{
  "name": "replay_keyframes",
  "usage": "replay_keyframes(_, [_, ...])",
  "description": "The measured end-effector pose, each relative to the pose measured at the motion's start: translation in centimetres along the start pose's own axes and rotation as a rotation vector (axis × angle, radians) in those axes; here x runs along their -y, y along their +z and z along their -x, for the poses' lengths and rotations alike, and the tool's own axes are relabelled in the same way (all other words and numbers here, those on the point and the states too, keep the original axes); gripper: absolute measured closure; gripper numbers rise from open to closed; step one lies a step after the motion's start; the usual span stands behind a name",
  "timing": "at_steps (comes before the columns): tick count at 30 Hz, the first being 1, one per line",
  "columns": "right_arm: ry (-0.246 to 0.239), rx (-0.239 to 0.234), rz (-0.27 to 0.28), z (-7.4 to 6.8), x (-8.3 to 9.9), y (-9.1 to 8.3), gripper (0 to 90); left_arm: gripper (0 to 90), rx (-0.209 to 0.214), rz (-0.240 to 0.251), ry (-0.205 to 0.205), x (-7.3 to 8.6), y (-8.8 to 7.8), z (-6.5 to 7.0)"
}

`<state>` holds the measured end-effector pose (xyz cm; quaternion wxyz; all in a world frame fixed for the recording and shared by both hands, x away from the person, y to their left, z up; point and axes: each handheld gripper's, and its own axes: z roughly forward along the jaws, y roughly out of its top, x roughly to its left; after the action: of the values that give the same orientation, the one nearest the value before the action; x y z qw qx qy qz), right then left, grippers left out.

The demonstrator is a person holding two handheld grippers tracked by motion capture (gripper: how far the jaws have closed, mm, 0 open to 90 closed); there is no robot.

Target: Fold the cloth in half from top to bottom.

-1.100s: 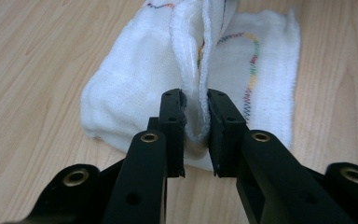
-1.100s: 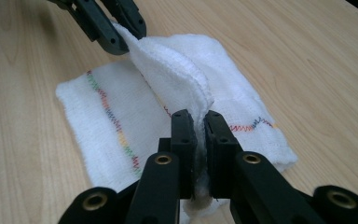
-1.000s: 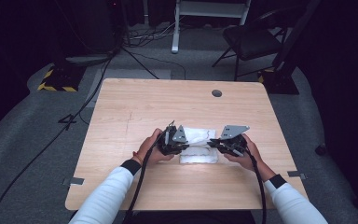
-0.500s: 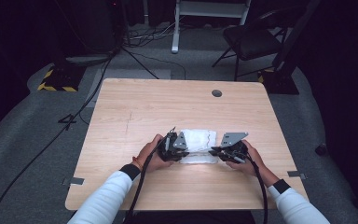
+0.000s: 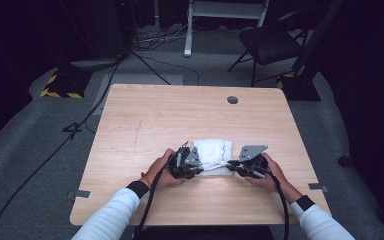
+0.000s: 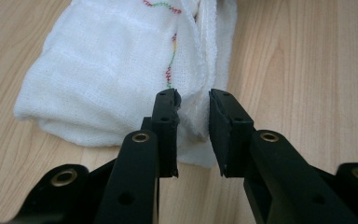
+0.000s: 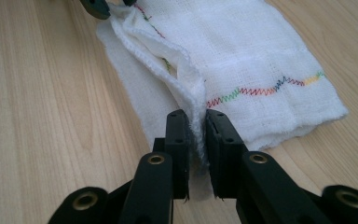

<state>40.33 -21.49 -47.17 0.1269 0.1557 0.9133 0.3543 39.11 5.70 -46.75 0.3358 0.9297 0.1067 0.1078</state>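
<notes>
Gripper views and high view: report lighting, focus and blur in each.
High view: table evenly lit, surroundings nearly black, white cloth bright and short on detail. Left gripper view: cloth weave and stitching crisp, the near jaws softer; left gripper. Right gripper view: bright, even light, cloth edge sharp at the right gripper; no motion blur.

Count on and around the table

One white cloth lies on one wooden table. Two grippers work at it, a left gripper and a right gripper, each with two black jaws. One dark chair stands behind the table, and one round hole marks the tabletop.
</notes>
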Motion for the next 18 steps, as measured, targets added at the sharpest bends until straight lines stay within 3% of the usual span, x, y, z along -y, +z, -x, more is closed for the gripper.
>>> replay_keyframes(7, [-0.003,-0.008,-0.005,-0.4,0.7,-0.4,82.0,72.9,0.021,-0.019,-0.007,0.6,0.0,0.5])
replay_keyframes(12, [-0.019,-0.005,-0.022,-0.6,1.1,-0.5,84.0,77.2,0.044,-0.031,-0.011,1.1,0.5,0.6])
replay_keyframes(18, [-0.002,-0.004,-0.030,-0.7,1.8,-0.5,84.0,83.4,0.059,-0.029,-0.035,1.6,0.8,0.6])
